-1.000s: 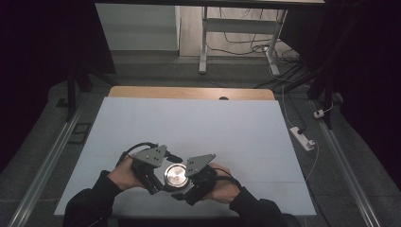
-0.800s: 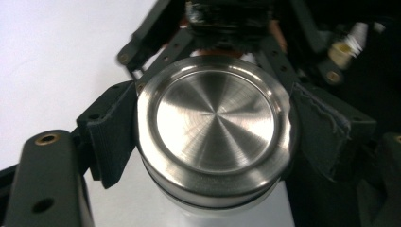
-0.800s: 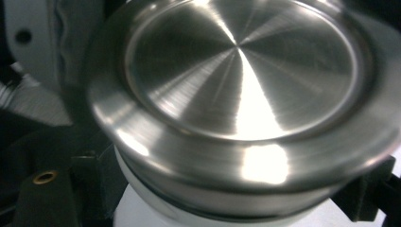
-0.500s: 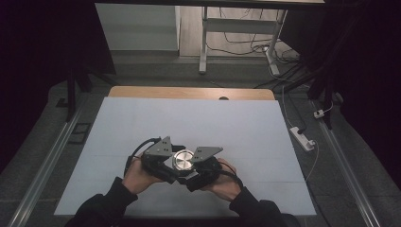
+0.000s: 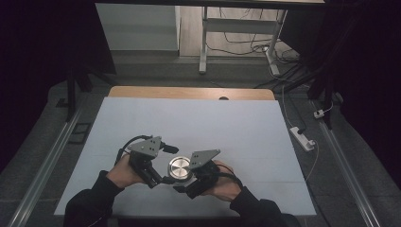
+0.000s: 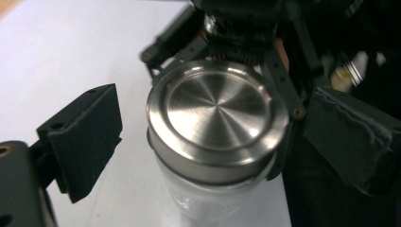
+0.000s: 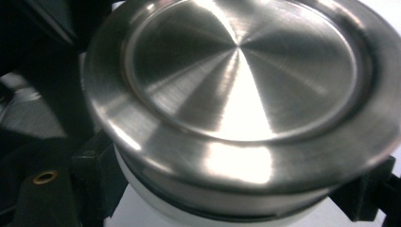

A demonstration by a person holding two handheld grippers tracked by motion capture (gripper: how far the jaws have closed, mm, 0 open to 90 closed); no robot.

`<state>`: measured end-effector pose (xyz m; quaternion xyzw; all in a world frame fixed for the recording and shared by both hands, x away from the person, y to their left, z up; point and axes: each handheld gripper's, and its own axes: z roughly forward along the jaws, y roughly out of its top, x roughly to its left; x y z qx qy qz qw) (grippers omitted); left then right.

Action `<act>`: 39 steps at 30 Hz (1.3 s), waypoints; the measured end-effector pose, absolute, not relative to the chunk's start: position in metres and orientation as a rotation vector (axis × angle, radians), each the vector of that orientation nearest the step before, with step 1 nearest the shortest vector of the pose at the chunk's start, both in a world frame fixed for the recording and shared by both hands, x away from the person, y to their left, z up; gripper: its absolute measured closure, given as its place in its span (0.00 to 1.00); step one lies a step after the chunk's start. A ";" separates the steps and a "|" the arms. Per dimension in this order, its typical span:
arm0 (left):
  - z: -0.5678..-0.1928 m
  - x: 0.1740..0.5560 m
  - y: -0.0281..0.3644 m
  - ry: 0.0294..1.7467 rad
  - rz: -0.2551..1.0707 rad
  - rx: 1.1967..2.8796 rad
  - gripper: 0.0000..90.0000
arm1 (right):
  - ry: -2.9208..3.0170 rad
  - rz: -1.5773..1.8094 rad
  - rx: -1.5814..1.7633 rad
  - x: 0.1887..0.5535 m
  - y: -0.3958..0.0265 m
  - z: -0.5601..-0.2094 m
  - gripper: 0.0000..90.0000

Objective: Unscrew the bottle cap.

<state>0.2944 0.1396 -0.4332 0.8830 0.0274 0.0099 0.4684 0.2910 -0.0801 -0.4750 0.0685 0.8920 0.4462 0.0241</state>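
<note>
A jar with a brushed steel lid (image 5: 179, 167) stands near the front of the white table (image 5: 236, 123). My left gripper (image 5: 169, 164) comes in from the left. Its jaws have just been opening and now stand on either side of the lid (image 6: 217, 118), with a gap at each pad (image 6: 80, 142). My right gripper (image 5: 185, 176) comes in from the right and is shut on the jar's pale body just below the lid (image 7: 241, 90). One black finger (image 7: 94, 184) presses on the wall of the jar.
The table's wooden back edge (image 5: 189, 92) lies far beyond the hands. A white power strip (image 5: 302, 138) with its cable lies on the floor to the right. A metal rail (image 5: 42, 175) runs along the left side.
The left gripper's jaws have spread apart and let go of the lid. Both hands and the jar have shifted only slightly on the table.
</note>
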 end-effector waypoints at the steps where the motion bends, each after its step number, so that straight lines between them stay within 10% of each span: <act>1: -0.435 0.294 0.138 0.047 0.019 2.180 0.08 | 2.774 1.379 0.189 0.289 -0.079 -0.475 0.16; 19: -0.445 0.294 0.107 0.415 0.193 2.099 0.20 | 2.634 1.312 0.492 0.301 -0.086 -0.478 0.16; 26: -0.434 0.303 0.136 0.279 0.037 2.035 0.06 | 2.648 1.351 0.415 0.298 -0.085 -0.474 0.16; 39: -0.436 0.292 0.136 -0.005 -0.047 2.190 0.22 | 2.795 1.339 0.124 0.281 -0.073 -0.475 0.16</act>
